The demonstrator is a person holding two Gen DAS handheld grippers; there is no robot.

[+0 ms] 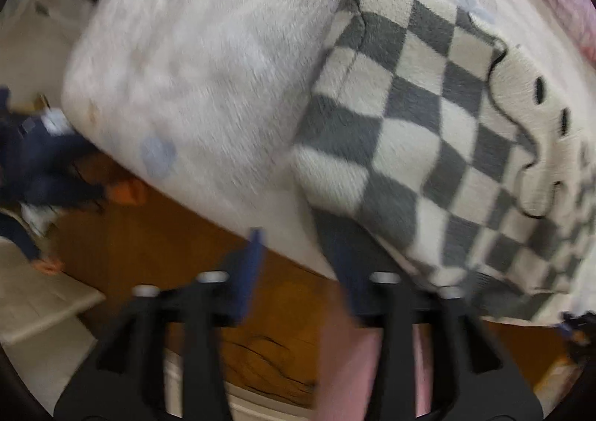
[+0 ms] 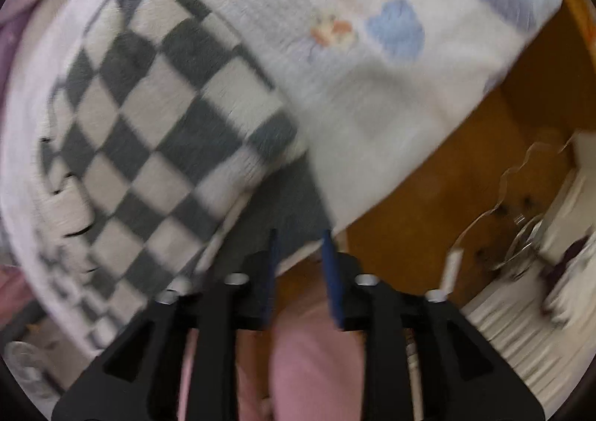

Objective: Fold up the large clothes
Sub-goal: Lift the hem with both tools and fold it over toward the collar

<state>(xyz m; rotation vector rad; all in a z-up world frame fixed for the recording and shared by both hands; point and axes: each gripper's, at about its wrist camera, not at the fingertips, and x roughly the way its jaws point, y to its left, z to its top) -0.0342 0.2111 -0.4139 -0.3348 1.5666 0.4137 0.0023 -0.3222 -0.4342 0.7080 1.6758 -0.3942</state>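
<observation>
**Both claws parted over a folded checkered blanket at the bed's edge**

Left wrist view: the left gripper (image 1: 298,246) points down at the near edge of a bed (image 1: 193,78) covered in a pale printed sheet. Its two blue fingers (image 1: 251,264) stand apart with nothing pinched between them; the right-hand finger lies against the dark hem of the checkered blanket (image 1: 428,145), though blur hides whether it touches. The blanket lies folded on the sheet, its folded edge running down toward the claw. Only this view shows the open side of the room: an orange-brown floor (image 1: 156,260), a heap of dark blue clothing (image 1: 44,160) beside the bed, and a pale flat box (image 1: 41,305) on the floor.

Right wrist view: the right gripper (image 2: 300,246) hangs over the blanket's (image 2: 149,115) near corner, jaws apart, holding nothing; grey hem shows behind the gap. Here the sheet's blue and orange prints are clearer, and the floor to the right holds clutter (image 2: 521,234) too blurred to name. A pink trouser leg (image 2: 316,357) fills the space below the claw.
</observation>
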